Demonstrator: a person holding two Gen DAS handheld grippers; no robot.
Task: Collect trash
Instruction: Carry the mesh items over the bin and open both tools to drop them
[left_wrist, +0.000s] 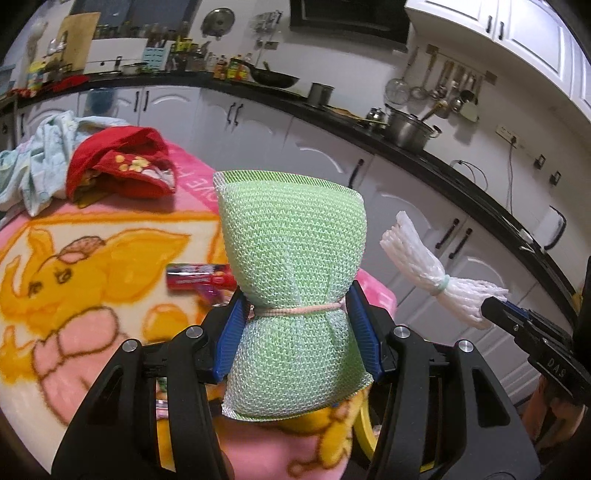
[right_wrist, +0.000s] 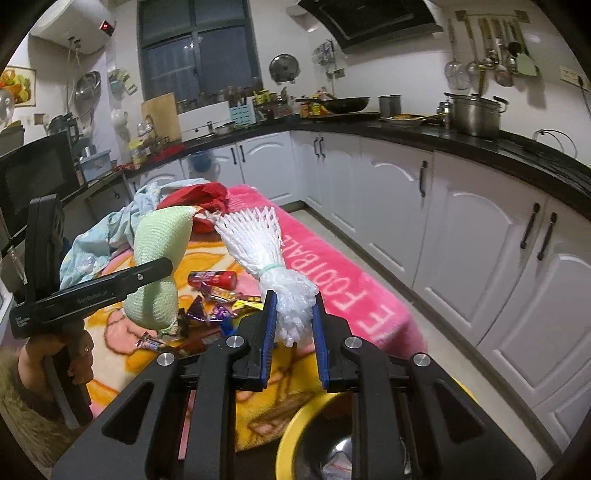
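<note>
The left gripper (left_wrist: 295, 314) is clamped on a pale green mesh scouring pad (left_wrist: 291, 240), its blue pads pressing the narrow waist where a pinkish band cinches it, so the pad flares out above and below like a bow and stands upright between the fingers, lifted clear of the blanket. The right gripper (right_wrist: 295, 314) is closed on the lower end of a white foam fruit net (right_wrist: 273, 258), bunched and tied near the middle with a pale green band, its open meshed end fanning up and away from the jaws. Both pieces hang in the air side by side, near each other but apart. Below them lies a pink and yellow cartoon blanket (right_wrist: 351, 280) over a table, with a red tube-like package (right_wrist: 212, 278) and a scatter of small candy wrappers (right_wrist: 214, 306) on it, and a red cloth (left_wrist: 122, 162) and light blue cloth (left_wrist: 40, 158) heaped at the far end. A yellow bin (right_wrist: 291, 439) sits just under the right gripper at the blanket's near edge. Open floor runs between the blanket's long side and the white cabinets (right_wrist: 461, 240)
</note>
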